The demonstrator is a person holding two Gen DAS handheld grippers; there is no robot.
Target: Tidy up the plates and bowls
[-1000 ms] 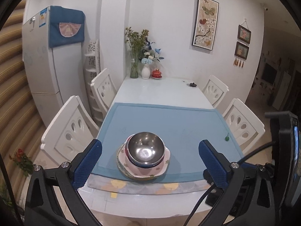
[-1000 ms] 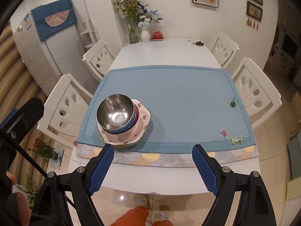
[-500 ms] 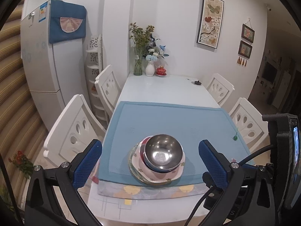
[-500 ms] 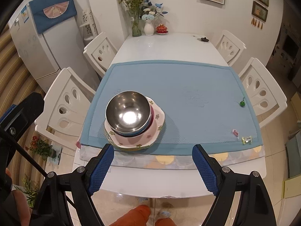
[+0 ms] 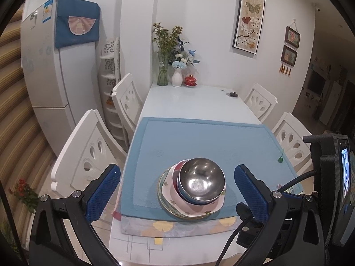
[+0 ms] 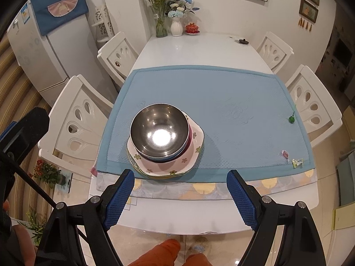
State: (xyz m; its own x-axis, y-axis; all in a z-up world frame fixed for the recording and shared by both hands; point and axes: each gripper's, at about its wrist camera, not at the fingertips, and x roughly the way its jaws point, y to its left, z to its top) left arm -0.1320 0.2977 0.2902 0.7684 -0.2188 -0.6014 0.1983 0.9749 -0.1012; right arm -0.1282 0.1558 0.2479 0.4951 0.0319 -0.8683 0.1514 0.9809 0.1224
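A shiny steel bowl (image 6: 160,132) sits nested atop a dark blue bowl (image 5: 195,200) and a red one, all on a stack of pale floral square plates (image 6: 190,153) near the front edge of the blue-matted white surface (image 6: 199,44). The left tool (image 5: 176,194) and right tool (image 6: 180,196) hover before the pile, jaws spread wide and empty. The nested bowls look snug: lifting the top one alone could drag the others along, or tip the stack toward the edge.
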